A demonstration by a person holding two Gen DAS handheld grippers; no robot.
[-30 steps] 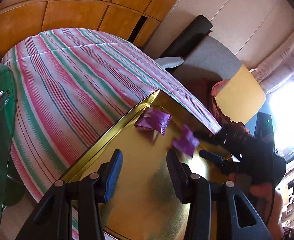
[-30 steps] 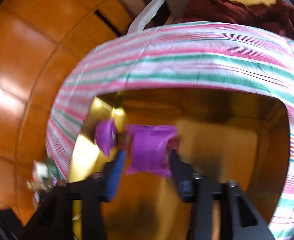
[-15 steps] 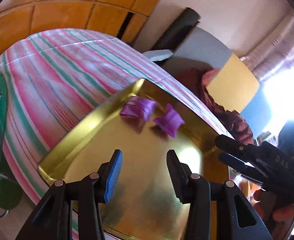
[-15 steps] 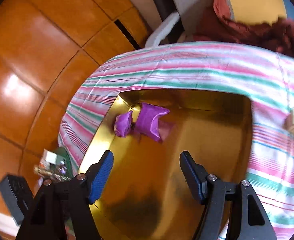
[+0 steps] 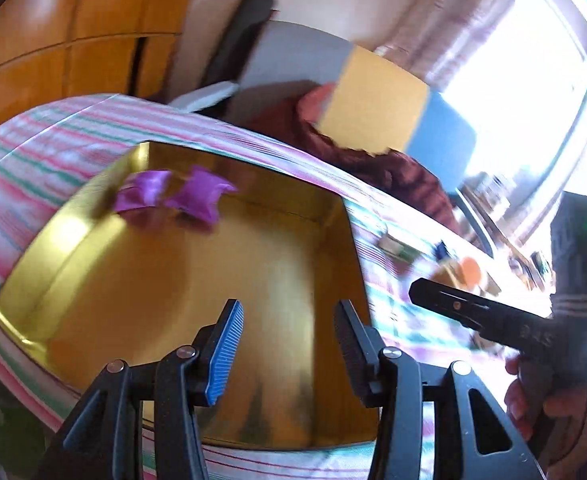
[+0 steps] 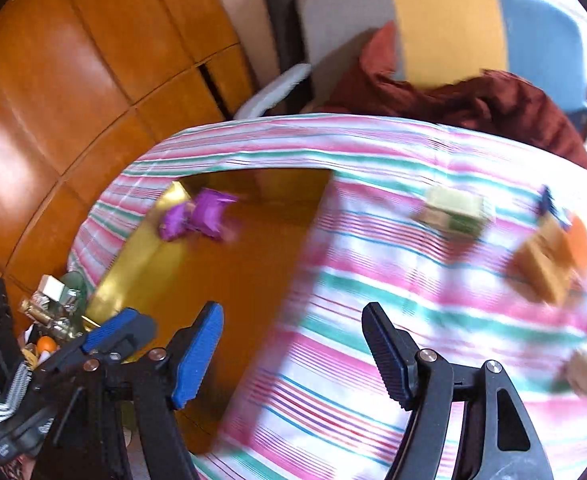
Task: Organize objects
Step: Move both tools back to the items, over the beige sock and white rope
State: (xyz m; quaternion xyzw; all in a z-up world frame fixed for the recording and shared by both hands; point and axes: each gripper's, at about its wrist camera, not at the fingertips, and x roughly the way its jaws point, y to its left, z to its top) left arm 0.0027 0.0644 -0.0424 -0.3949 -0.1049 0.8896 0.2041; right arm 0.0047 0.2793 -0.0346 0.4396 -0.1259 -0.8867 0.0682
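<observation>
At upper left of both views, two purple packets (image 5: 173,200) lie in the gold tray's (image 5: 173,300) far corner, touching. Left gripper (image 5: 289,344) and right gripper (image 6: 293,352) stand wide and empty. Judged remaining: blurred items (image 6: 457,212) at right on the striped cloth (image 6: 373,300)

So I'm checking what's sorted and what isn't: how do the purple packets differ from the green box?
The purple packets lie inside the gold tray, in its far corner; the green box sits outside it on the striped cloth. The packets are a soft, crinkled pair touching each other; the box is rigid, blocky and alone. Neither is held: left gripper and right gripper are both open.
</observation>
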